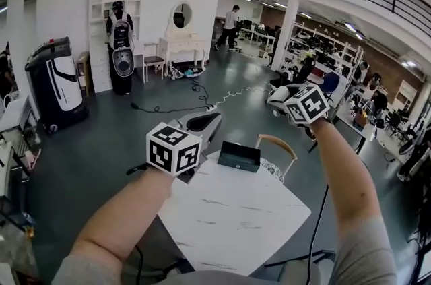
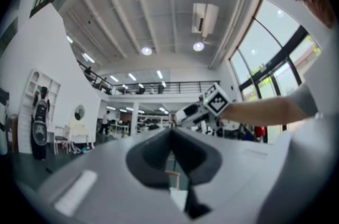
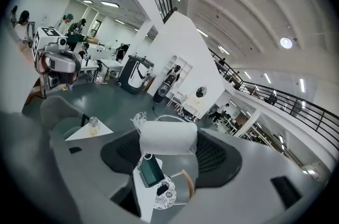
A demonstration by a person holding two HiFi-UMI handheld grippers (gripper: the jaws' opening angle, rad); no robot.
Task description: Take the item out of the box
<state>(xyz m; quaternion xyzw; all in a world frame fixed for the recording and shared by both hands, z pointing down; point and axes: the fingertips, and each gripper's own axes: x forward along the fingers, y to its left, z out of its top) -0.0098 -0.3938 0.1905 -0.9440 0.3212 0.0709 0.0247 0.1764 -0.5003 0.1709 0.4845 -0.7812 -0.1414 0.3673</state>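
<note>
My right tongs [image 1: 279,98] pinch the white item [image 3: 168,137] clear of the box [image 1: 239,155], left tongs [image 1: 205,125] pressed together; next I'd set it on the worktop [image 1: 229,216].

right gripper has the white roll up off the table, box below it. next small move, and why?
Probably lower the right gripper toward the bare table beside the box and set the white roll down there. The roll is clamped between its jaws, well clear of the box, so the lift-out looks done. The left gripper is shut and empty, so no handover is set up.
</note>
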